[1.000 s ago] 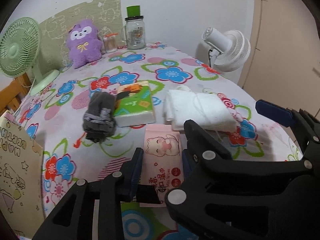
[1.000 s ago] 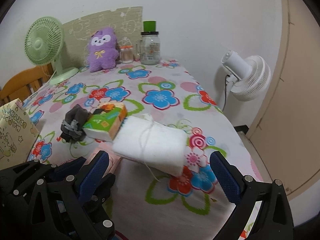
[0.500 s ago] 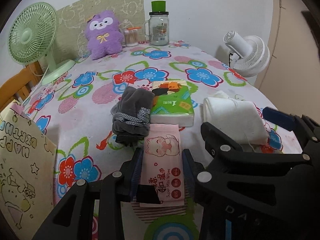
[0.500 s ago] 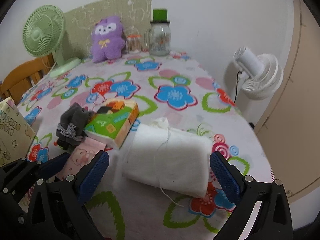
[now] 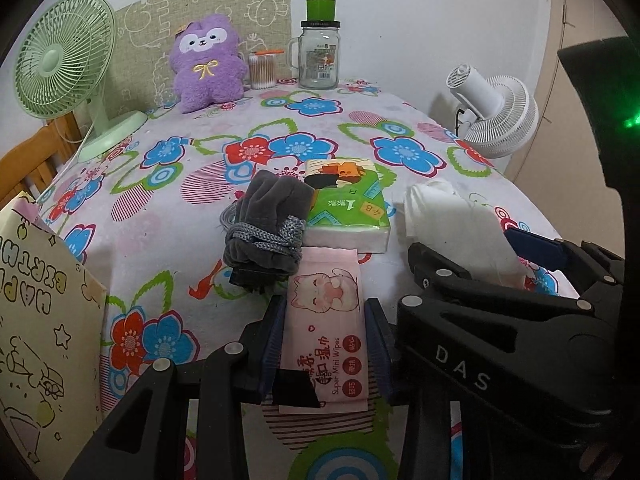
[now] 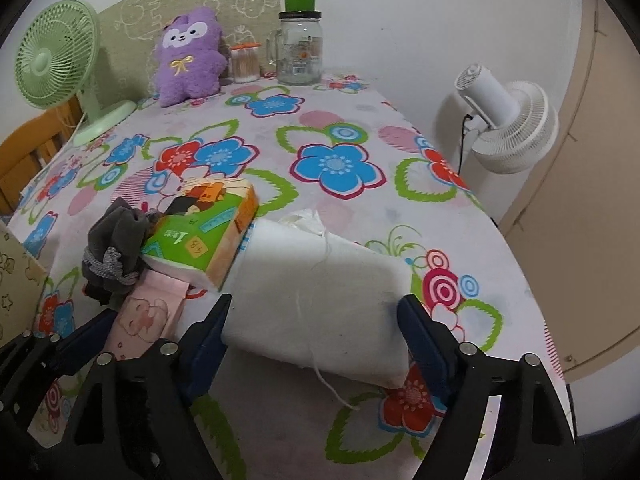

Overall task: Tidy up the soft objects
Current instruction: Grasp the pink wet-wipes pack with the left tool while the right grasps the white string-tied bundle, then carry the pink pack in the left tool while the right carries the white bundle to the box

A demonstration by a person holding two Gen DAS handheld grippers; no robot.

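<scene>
Table with flowered cloth [image 5: 168, 216]; soft items clustered near its front edge.

Left to right:
- Paper gift bag [image 5: 36, 328] at the front-left corner, standing, well apart from the cluster.
- Grey drawstring pouch [image 5: 268, 224], slumped, touching the left side of the tissue pack [image 5: 348, 208] and overlapping the far left corner of the wet-wipes pack [image 5: 326, 320].
- Wet-wipes pack lies flat, long axis toward the front edge. Left gripper [image 5: 326, 344] has a finger along each long side, jaws narrow, pads at or against the pack. Looks clamped; pack not lifted.
- White cloth bundle [image 6: 320, 300], tied with thread, nearer the right edge, its far left corner just beside the tissue pack. Right gripper [image 6: 316, 340] straddles its near end, jaws wide, blue pads close beside the sides; contact cannot be confirmed. Not yet gripping.

Step in hand (judgement): secure both items before moving them.

Notes for doing it well:
- Right: close slowly and squarely across the bundle; it will compress, so squeeze past first contact. Keep the loose thread tail clear of the pads.
- Left: the film pack is slippery; hold mid-length and lift level.
- Risk: the pouch overlaps the wipes' far end, so draw toward the front edge first or it drags along.
</scene>
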